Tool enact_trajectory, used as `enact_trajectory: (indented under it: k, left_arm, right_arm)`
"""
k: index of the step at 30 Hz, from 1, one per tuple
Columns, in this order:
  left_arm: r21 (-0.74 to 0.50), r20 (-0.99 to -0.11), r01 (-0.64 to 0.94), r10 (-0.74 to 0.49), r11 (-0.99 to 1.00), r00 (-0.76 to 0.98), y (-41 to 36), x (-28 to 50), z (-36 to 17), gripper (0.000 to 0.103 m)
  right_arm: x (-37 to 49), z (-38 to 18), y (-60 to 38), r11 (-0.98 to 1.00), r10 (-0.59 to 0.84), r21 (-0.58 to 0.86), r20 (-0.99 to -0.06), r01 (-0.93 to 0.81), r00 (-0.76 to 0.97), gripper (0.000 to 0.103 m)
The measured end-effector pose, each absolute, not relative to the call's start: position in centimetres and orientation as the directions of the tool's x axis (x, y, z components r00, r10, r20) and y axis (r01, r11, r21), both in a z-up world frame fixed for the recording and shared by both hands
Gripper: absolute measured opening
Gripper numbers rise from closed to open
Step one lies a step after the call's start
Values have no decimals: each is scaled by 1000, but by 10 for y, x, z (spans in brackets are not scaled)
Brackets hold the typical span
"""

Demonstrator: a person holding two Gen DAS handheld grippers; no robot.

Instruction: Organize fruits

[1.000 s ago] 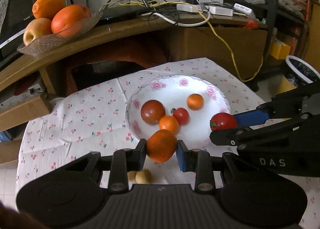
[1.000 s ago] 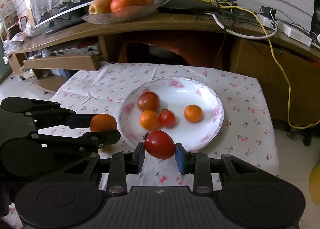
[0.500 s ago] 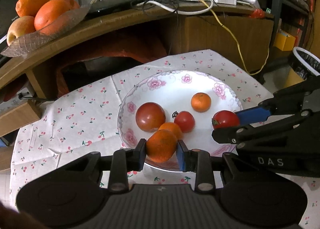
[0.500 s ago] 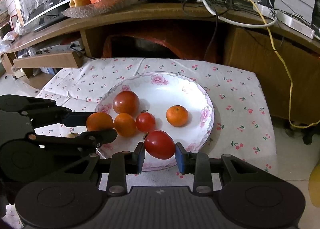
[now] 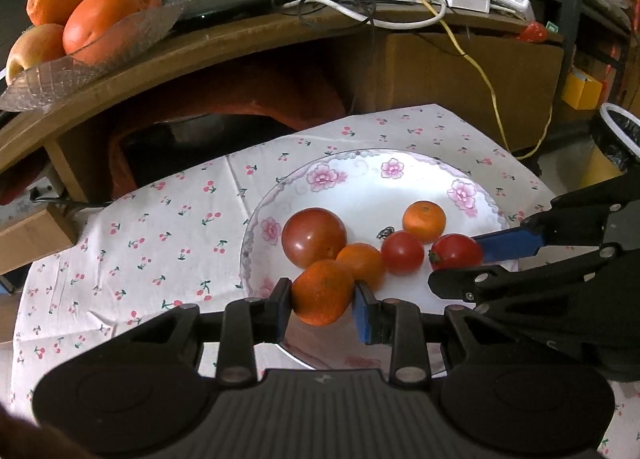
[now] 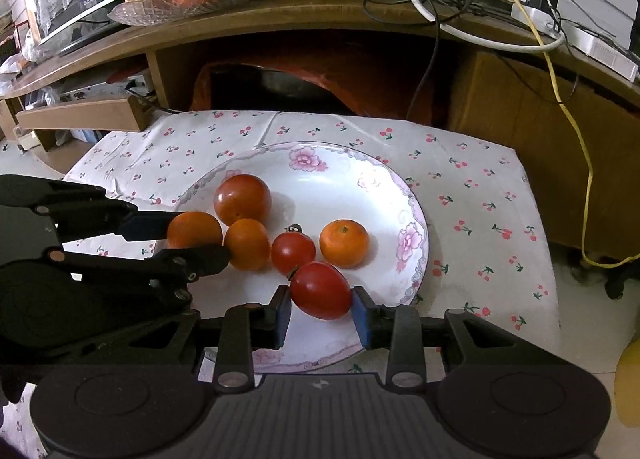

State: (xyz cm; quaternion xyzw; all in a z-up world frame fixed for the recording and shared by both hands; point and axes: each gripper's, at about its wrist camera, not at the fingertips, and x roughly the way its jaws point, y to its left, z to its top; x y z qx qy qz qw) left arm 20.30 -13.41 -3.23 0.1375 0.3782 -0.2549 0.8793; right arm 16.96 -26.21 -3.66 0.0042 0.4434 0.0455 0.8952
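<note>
**Fruit held over the flowered plate in both grippers**

Fruit is pinched in each of my grippers above the near part of the flowered plate (image 6: 412, 219). My left gripper (image 5: 322, 301) has its fingers clamped on a round orange mandarin (image 5: 322, 291); it is nearly a ball, so I cannot tell a long axis. My right gripper (image 6: 320, 309) has its fingers clamped on a red tomato (image 6: 321, 290), an oval whose long axis runs across the jaws, tilted, with the stem end pointing up and to my left.

On the plate lie a big dark-red tomato (image 6: 242, 199), a mandarin (image 6: 247, 243) touching it, a small tomato (image 6: 293, 251) beside that, and another mandarin (image 6: 344, 243) toward the plate's right rim. The plate sits on a cherry-print cloth (image 6: 480, 195).
</note>
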Motion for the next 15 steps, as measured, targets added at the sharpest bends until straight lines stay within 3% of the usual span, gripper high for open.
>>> enact_trajectory:
  k: [4, 9, 15]
  left_arm:
    - [35, -733, 546, -350, 837, 583, -133, 205, -31, 37]
    - [36, -723, 535, -348, 844, 597, -132, 204, -28, 38]
    - [24, -718, 533, -356, 846, 598, -132, 204, -26, 38]
  right_arm:
    - [170, -36, -262, 997, 79, 47, -789, -68, 610, 36]
    - [169, -32, -266, 998, 64, 44, -775, -48, 629, 46]
    - [168, -29, -270, 998, 65, 52, -764, -39, 642, 48]
